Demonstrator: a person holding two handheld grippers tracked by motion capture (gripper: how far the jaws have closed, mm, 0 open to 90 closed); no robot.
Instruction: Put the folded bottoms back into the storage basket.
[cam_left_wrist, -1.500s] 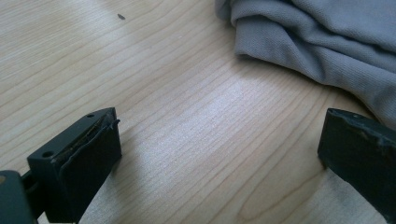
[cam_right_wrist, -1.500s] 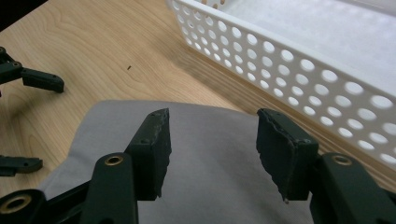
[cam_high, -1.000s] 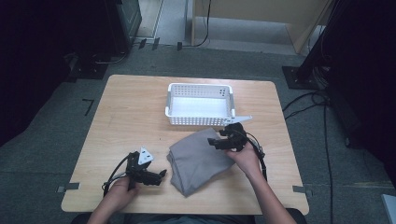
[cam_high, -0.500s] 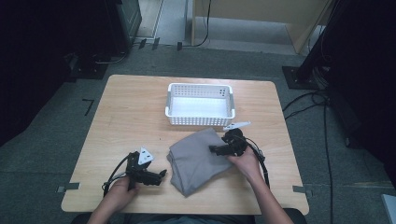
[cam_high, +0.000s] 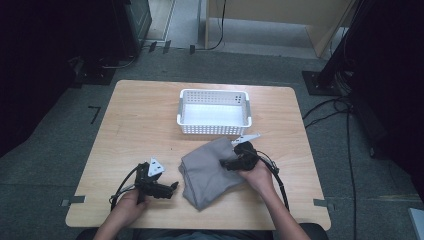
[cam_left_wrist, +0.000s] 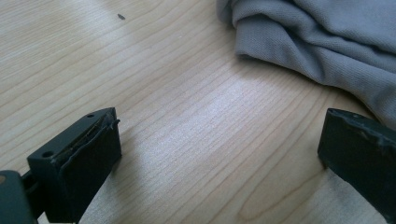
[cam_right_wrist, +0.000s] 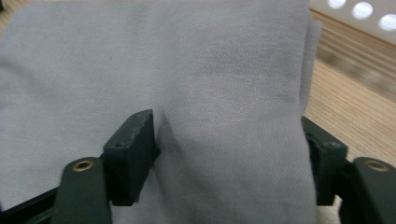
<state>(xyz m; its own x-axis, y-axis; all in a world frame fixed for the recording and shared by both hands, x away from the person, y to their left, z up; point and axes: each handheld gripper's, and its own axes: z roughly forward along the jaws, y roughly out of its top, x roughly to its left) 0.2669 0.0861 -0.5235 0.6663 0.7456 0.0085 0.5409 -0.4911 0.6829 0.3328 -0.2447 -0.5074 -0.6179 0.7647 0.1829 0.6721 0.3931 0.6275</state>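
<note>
Nearest the person's edge of the table (cam_high: 125, 125), the left gripper (cam_high: 167, 188) lies low on the bare wood just left of the grey cloth (cam_high: 210, 170), its 2 jaws wide apart with nothing between them; in the left gripper view the cloth's (cam_left_wrist: 327, 42) folded edge sits just ahead and to the right of those jaws, close but not touching. The left hand (cam_high: 131, 200) holds it nearly flat, pointing toward the cloth. A little farther in, the right gripper (cam_high: 227, 164) rests on the cloth's right part, and the right hand (cam_high: 256, 172) angles it inward toward the cloth's middle. In the right gripper view the jaws stand apart with a raised fold of cloth (cam_right_wrist: 224, 93) between them; 1 jaw presses the fabric, but they do not look clamped yet. The cloth lies as a folded bundle with its long axis running from near left to far right. The right gripper is clearly the nearer one to it, so any lift probably starts there. Just beyond the cloth's far corner stands the empty white basket (cam_high: 214, 128).
</note>
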